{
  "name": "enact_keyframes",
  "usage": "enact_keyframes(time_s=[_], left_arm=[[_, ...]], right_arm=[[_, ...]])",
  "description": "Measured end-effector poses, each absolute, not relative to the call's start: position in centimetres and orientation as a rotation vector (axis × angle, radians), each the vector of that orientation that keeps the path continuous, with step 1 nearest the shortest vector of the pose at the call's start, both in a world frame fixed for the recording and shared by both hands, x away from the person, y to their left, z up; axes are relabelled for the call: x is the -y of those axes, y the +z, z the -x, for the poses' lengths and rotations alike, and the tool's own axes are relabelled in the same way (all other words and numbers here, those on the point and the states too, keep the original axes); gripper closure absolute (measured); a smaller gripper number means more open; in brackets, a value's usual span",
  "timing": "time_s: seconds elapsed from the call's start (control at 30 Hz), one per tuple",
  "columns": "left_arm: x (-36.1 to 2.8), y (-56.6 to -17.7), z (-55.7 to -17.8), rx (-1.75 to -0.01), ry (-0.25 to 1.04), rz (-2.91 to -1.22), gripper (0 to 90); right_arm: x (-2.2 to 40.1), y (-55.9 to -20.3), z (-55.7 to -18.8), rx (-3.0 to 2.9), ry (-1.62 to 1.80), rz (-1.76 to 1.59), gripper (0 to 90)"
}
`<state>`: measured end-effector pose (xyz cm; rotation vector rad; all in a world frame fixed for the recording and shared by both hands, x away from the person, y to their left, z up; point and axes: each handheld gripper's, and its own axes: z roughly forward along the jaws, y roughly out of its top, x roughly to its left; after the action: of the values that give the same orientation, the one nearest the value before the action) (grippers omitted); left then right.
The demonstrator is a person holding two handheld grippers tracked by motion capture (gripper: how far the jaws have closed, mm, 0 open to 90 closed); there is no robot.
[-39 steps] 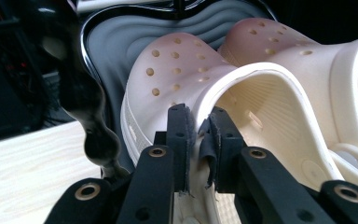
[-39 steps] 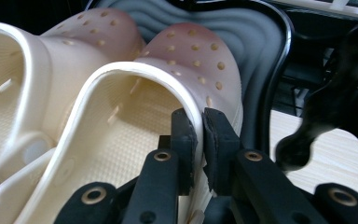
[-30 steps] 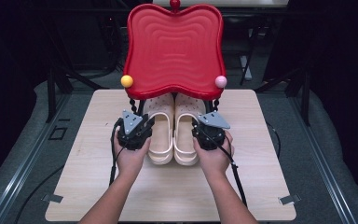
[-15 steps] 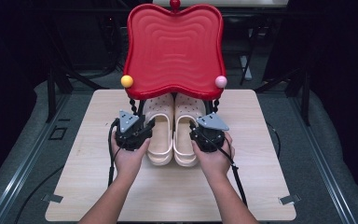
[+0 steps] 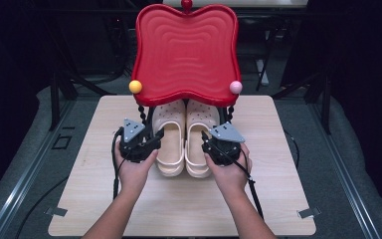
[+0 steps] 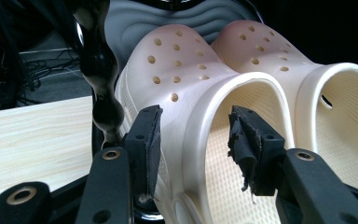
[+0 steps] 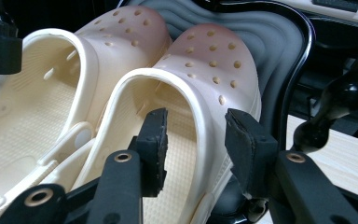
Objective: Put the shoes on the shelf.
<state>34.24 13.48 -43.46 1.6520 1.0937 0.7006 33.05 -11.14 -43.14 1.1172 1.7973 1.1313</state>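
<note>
A pair of cream perforated clogs stands side by side on the table, toes tucked under a red wavy-topped stand (image 5: 186, 50). My left gripper (image 5: 151, 137) straddles the outer side wall of the left clog (image 5: 171, 134). In the left gripper view that wall (image 6: 186, 65) runs between the spread jaws of the left gripper (image 6: 196, 140), which have just been opening. My right gripper (image 5: 206, 139) likewise straddles the outer wall of the right clog (image 5: 199, 132). In the right gripper view the right gripper (image 7: 198, 144) shows gaps between its pads and the wall (image 7: 214, 51); its jaws have also just been opening.
The red stand rests on black beaded legs (image 6: 98, 60) close beside each gripper, with a yellow ball (image 5: 135, 86) and a pink ball (image 5: 236, 87) at its front corners. The light wooden table (image 5: 278, 149) has bare surface around the clogs. Dark floor and frames surround it.
Both grippers' jaws have spread wider around the clog walls. The hands have stayed almost where they were and the clogs have not moved.
</note>
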Motion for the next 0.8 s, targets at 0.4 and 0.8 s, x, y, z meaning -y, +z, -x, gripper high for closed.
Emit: enact_keyframes(time_s=[0.4,0.8], left_arm=[[-15.1,-41.8,-31.8,-1.025,0.647,-1.68,53.8],[-16.2,-42.3,-28.2,-0.931,0.616,-1.736,52.9]], right_arm=[[12.5,-41.4,-29.8,-1.783,1.239,-1.069,58.0],[13.6,-41.7,-25.4,-1.845,1.348,-0.973,58.7]])
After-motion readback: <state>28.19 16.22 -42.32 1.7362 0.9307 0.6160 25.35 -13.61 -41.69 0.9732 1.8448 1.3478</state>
